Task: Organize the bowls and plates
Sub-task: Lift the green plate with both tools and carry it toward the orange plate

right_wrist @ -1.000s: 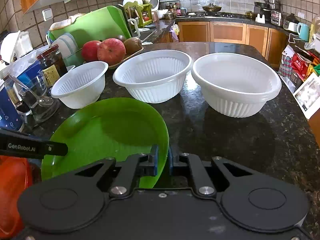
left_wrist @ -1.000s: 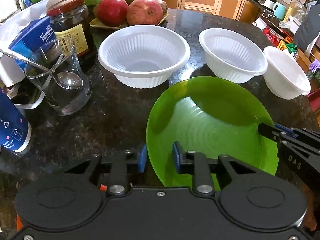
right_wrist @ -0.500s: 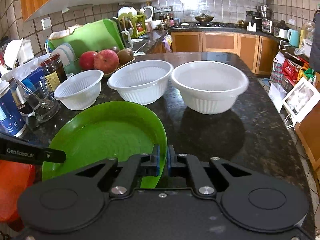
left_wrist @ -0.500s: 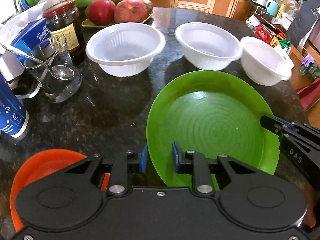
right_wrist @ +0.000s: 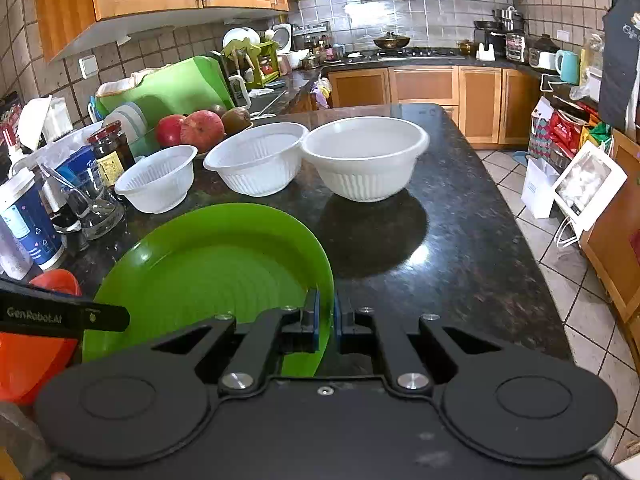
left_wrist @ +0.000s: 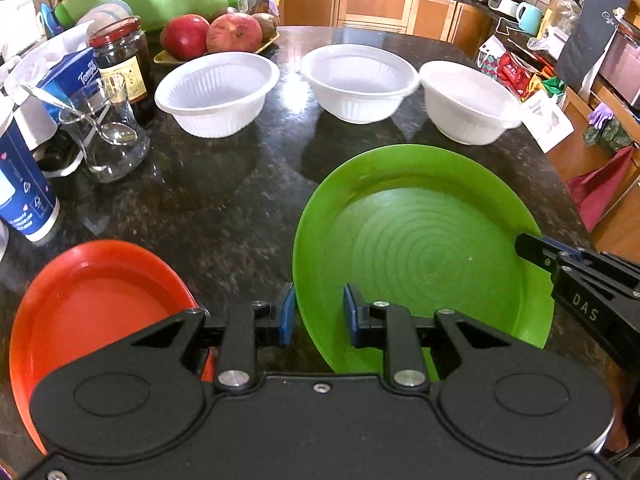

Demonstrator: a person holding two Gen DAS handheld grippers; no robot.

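Both grippers hold a green plate (left_wrist: 420, 248) just above the dark stone counter. My left gripper (left_wrist: 318, 312) is shut on the plate's near-left rim, one blue pad on each side of it. My right gripper (right_wrist: 326, 320) is shut on the rim of the green plate (right_wrist: 216, 272) at its right side, and its black tip (left_wrist: 520, 246) shows in the left wrist view. An orange plate (left_wrist: 92, 312) lies on the counter left of the green one. Three white ribbed bowls (left_wrist: 216, 92) (left_wrist: 358, 80) (left_wrist: 468, 100) stand in a row farther back.
Along the left side stand a blue paper cup (left_wrist: 20, 188), a glass with a spoon (left_wrist: 104, 140), a dark jar (left_wrist: 124, 60) and a tray of apples (left_wrist: 216, 34). The counter's right edge (right_wrist: 520, 248) drops to a tiled floor with bags.
Both grippers have drawn the green plate back toward the near edge, so the bowls look farther away. The orange plate has come into view at the lower left.
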